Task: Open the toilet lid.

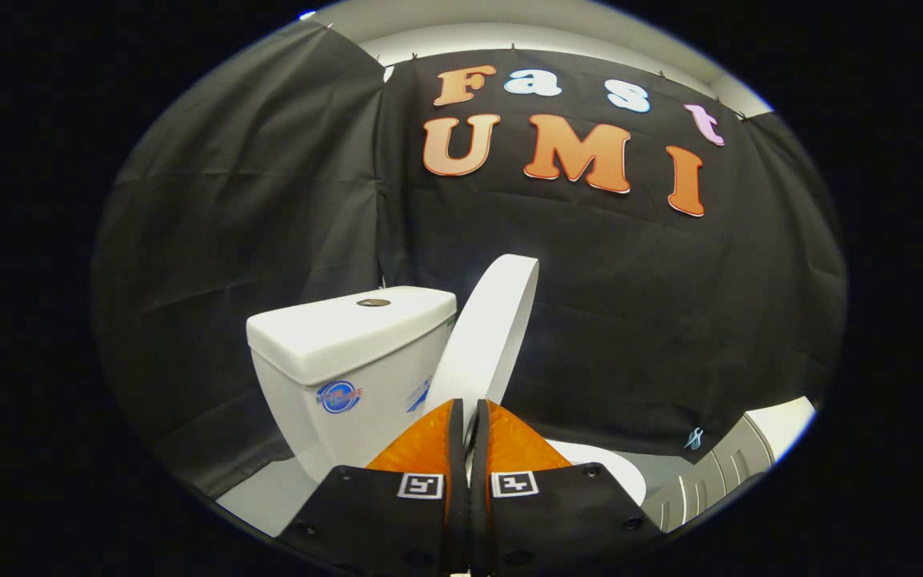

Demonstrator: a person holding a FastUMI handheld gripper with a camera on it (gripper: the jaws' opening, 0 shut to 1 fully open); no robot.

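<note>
Lid up and leaning toward the tank!

The tank (349, 353) stands big; just beside it the toilet lid (487, 328) rises nearly upright, thin, stiff and probably slick, so its edge is the place to hold. The gripper (469, 417), fingers almost pressed together, sits at its lower edge.

Black cloth wall (269, 224) draped in folds beyond the fingers, pale ceiling strip (525, 32) above it, grey floor (265, 497) below
</note>
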